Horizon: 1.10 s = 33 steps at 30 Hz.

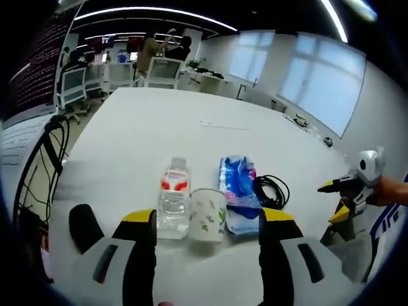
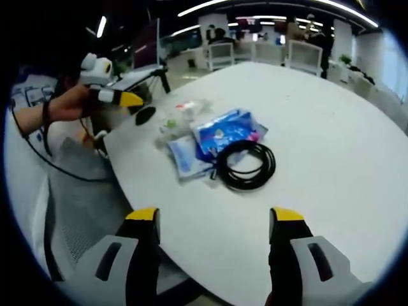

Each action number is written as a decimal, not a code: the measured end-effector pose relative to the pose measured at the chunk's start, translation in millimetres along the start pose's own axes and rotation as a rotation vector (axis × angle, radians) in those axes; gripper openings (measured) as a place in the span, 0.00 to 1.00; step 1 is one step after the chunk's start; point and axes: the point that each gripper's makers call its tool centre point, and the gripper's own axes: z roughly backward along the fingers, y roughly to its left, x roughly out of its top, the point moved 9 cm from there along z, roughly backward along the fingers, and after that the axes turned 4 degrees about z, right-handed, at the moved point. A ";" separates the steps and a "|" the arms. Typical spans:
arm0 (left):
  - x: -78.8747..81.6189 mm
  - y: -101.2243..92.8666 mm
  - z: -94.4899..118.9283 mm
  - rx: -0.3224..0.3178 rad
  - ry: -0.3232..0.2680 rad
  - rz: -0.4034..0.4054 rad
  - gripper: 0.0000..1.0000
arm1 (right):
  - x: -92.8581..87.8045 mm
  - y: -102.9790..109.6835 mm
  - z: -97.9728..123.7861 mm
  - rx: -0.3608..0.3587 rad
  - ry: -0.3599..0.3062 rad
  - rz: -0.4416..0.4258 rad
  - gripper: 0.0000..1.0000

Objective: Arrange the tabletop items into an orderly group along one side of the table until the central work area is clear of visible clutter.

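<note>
Fingers (image 1: 143, 220) of the left gripper (image 1: 207, 220) stand released and empty just short of the cup (image 1: 208, 213), bottle (image 1: 174, 197) and blue packet (image 1: 238, 191) grouped near the worktop (image 1: 159, 127) edge, right gripper (image 2: 217, 220) likewise spread behind the cable coil (image 2: 247, 164), so nudge each gently tighter without tipping the cup

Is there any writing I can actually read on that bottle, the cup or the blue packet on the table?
No text can be read here.
Water bottle: red and white label, lettering too blurred.
Paper cup: a leaf pattern, no words that I can make out.
Blue packet: printed marks, too small and blurred.
Black cable: nothing written on it that I can see.
</note>
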 end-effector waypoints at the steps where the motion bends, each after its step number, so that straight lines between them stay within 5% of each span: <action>1: 1.8 1.1 -2.6 0.006 0.001 0.001 0.64 | -0.4 -0.6 -0.2 0.000 0.000 -0.002 0.68; 15: 16.1 24.6 -53.1 0.118 0.092 0.194 0.54 | -8.7 -7.4 4.2 -0.008 -0.004 -0.048 0.67; 33: 25.5 34.4 -100.3 0.154 0.212 0.246 0.50 | -19.3 -14.7 5.2 -0.002 0.004 -0.091 0.66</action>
